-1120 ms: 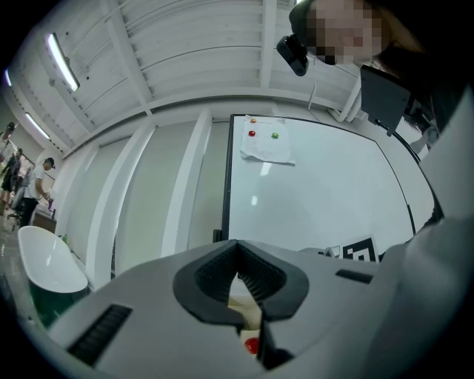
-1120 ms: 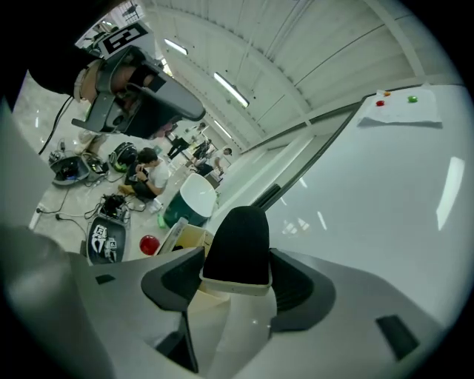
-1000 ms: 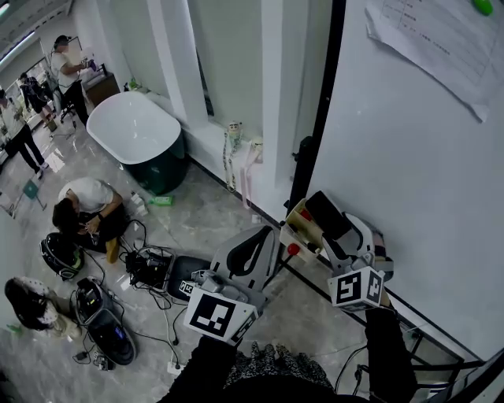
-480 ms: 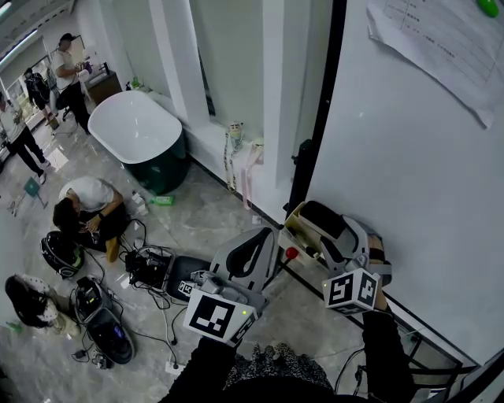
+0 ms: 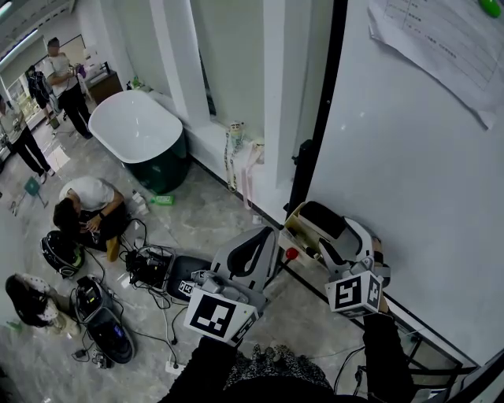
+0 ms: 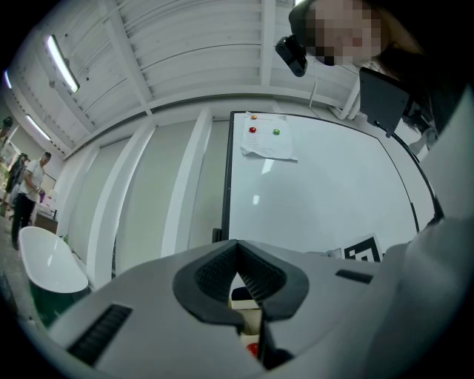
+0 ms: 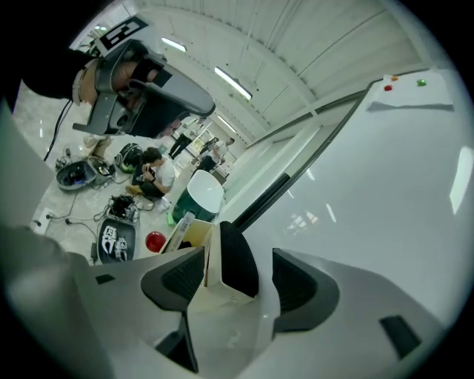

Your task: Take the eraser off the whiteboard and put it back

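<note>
The eraser, a cream block with a black felt face, sits between the jaws of my right gripper, which is shut on it. It hangs low beside the whiteboard, just over a cream box at the board's lower left corner. From the right gripper view the eraser stands on edge between the pads, with the box beyond it. My left gripper hovers to the left of the box, shut with nothing in it; its tips meet.
A sheet of paper and a green magnet are on the board. A red knob sits by the box. The board's black frame runs upward. On the floor are a white tub, seated people and cables.
My right gripper has rolled a little and the eraser now lies flatter, lower over the cream box. The left gripper has stayed still. People at the far left have shifted.
</note>
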`<state>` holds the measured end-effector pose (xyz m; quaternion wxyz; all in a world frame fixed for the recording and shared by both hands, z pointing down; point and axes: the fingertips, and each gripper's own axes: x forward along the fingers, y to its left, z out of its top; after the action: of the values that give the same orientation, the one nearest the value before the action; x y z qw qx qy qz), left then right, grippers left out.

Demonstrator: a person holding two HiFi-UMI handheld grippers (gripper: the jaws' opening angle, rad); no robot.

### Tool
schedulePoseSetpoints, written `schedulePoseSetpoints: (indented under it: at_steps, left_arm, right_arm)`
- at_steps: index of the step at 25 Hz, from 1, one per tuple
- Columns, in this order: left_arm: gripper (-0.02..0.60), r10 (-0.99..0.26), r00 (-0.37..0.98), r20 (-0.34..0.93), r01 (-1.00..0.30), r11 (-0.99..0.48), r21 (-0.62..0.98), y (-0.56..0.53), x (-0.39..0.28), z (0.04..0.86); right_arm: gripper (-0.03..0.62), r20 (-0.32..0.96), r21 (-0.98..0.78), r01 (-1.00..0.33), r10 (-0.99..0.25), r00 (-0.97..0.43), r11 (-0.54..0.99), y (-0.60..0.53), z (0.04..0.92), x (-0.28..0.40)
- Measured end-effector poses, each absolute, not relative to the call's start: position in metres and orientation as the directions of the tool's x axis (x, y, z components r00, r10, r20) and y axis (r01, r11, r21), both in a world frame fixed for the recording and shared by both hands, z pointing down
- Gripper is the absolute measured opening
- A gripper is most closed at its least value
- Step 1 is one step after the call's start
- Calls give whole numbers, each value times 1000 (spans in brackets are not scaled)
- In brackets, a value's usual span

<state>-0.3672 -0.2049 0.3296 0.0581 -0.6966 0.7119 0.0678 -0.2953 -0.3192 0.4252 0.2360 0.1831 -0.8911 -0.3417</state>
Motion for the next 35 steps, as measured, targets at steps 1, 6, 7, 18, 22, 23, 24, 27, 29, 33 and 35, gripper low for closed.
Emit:
schedulePoseSetpoints:
  at_steps: [1, 6, 7, 18, 22, 23, 24, 27, 29, 33, 35]
  left_arm:
    - [5, -984, -21, -177, -1000, 19, 15, -205, -367, 330]
    - [6, -984, -8, -179, -1000, 6, 13, -207, -361, 328]
    - [6, -984, -4, -179, -1000, 2, 11, -208, -360, 327]
    - [6, -983, 40, -179, -999, -34, -36, -217, -340, 319]
    - [6, -983, 57, -175, -998, -51, -39, -218, -333, 318]
    - [6, -982, 63, -177, -998, -57, -41, -218, -331, 317]
    - [6, -981, 69, -179, -997, -62, -43, -218, -329, 316]
    - [6, -980, 83, -182, -996, -75, -51, -218, -323, 313]
    - [6, -979, 89, -184, -995, -81, -54, -217, -320, 312]
    - [5, -979, 93, -183, -995, -84, -56, -218, -319, 311]
    - [6, -979, 93, -181, -995, -84, -57, -220, -318, 311]
  right_arm:
    - [282, 292, 669, -177, -474, -831, 722, -317, 423, -294]
    - [282, 169, 517, -301, -440, -882, 802, -310, 396, -282]
    - [282, 145, 495, -324, -444, -884, 807, -311, 389, -279]
    - [281, -64, 299, -470, -474, -878, 830, -308, 334, -238]
    - [181, -141, 199, -503, -484, -864, 841, -301, 316, -217]
    - [137, -154, 192, -512, -489, -858, 837, -300, 313, -213]
    - [105, -163, 190, -521, -496, -853, 832, -299, 312, -209]
    - [9, -177, 188, -541, -514, -840, 820, -298, 310, -202]
    - [9, -184, 178, -541, -512, -839, 822, -294, 308, -200]
    - [9, -199, 161, -540, -509, -838, 826, -289, 303, -196]
    - [8, -197, 163, -535, -504, -841, 829, -286, 302, -196]
